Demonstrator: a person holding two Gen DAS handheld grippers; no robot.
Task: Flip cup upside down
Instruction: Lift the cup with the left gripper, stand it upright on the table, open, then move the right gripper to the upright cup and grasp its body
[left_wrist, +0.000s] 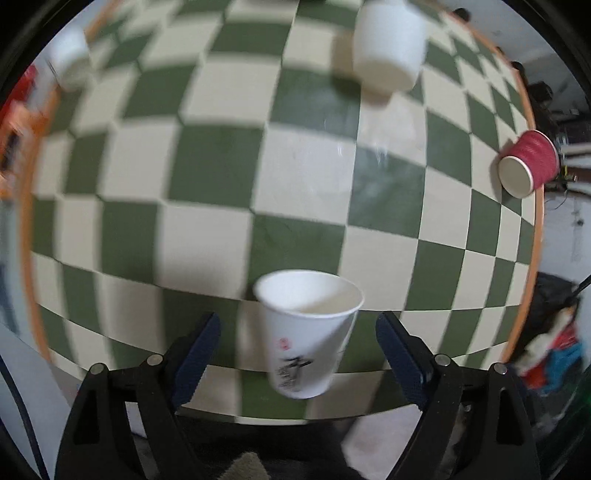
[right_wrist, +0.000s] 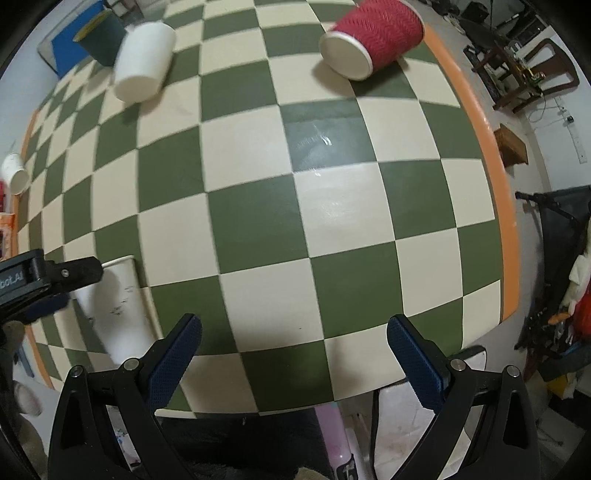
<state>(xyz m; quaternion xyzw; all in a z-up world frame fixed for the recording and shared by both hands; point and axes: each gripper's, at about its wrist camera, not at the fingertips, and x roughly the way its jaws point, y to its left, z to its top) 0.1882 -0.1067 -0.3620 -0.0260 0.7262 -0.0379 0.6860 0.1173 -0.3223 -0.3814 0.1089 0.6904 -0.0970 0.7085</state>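
Note:
A white paper cup with black and red print stands upright, mouth up, near the front edge of the green-and-cream checkered table. My left gripper is open, its blue-padded fingers on either side of the cup with gaps to both. In the right wrist view the same cup shows at the lower left with the left gripper's black finger beside it. My right gripper is open and empty over the table's front edge.
A red ribbed cup lies on its side near the orange right rim. A white cup stands upside down at the back. Another white cup sits far left. A dark green cup stands beside a blue box.

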